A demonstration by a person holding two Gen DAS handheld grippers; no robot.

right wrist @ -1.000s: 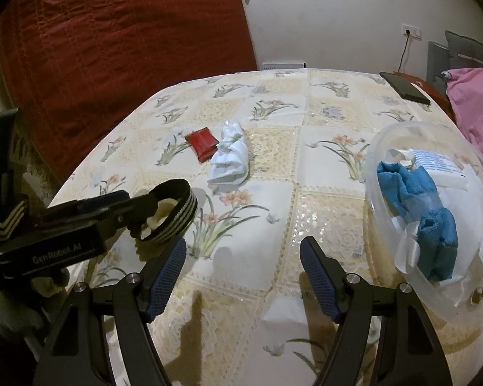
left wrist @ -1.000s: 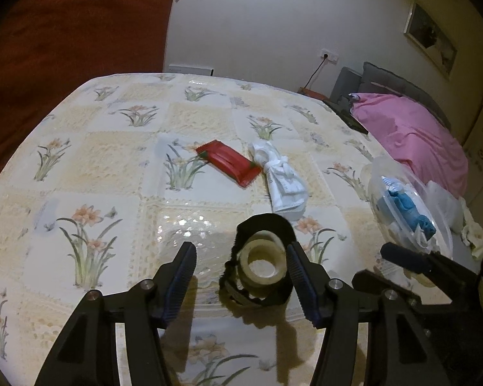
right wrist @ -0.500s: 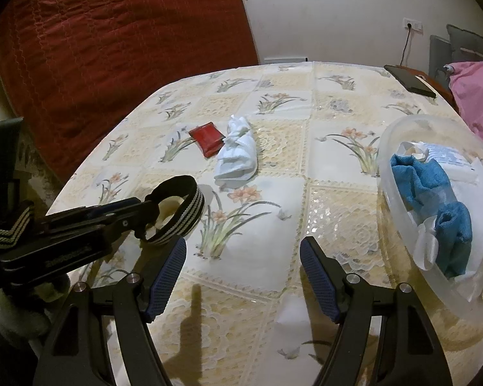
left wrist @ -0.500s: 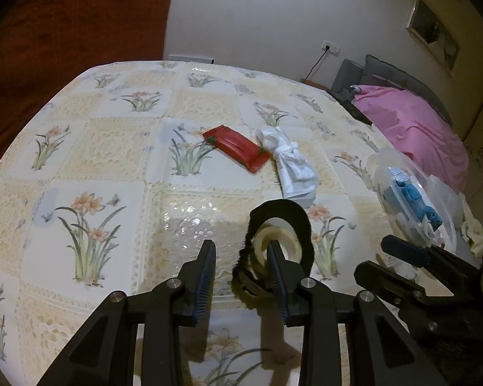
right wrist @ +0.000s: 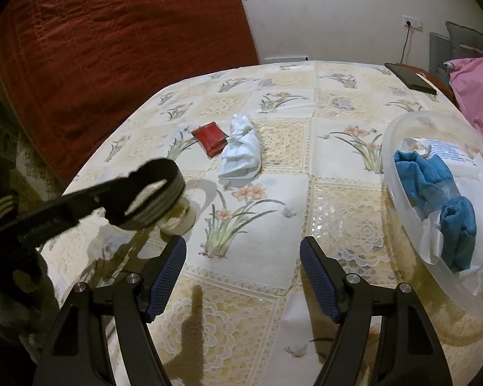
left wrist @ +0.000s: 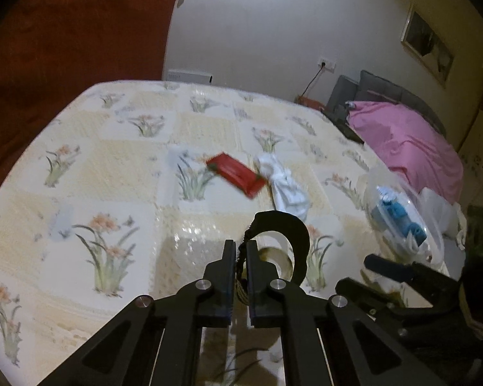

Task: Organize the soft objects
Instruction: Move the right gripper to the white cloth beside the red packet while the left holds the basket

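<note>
The left gripper [left wrist: 240, 257] is pinching a black band [left wrist: 294, 234], its jaws pressed together on the band's left edge, and is holding the loop lifted above the table [left wrist: 112, 167]. In the right wrist view the band [right wrist: 154, 193] is hanging clear of the cloth, with a clear tape roll [right wrist: 178, 217] sitting on the table just below and behind it. Further right and farther back, a red packet [right wrist: 211, 136] is lying flat, touching the left side of a knotted white cloth [right wrist: 241, 152]. The right gripper [right wrist: 243, 267] is hovering over the near part of the table, its jaws standing wide apart with nothing between them; its blue pads [right wrist: 169, 267] are facing each other. At the right edge of the table a clear tub [right wrist: 399, 193] is resting, tilted toward the camera, and is holding a blue towel [right wrist: 441, 199] together with white wrapping. Beyond the table's far right corner a dark phone [right wrist: 410, 78] is lying on the cloth, and a pink blanket [left wrist: 409, 148] is covering a bed behind it.
</note>
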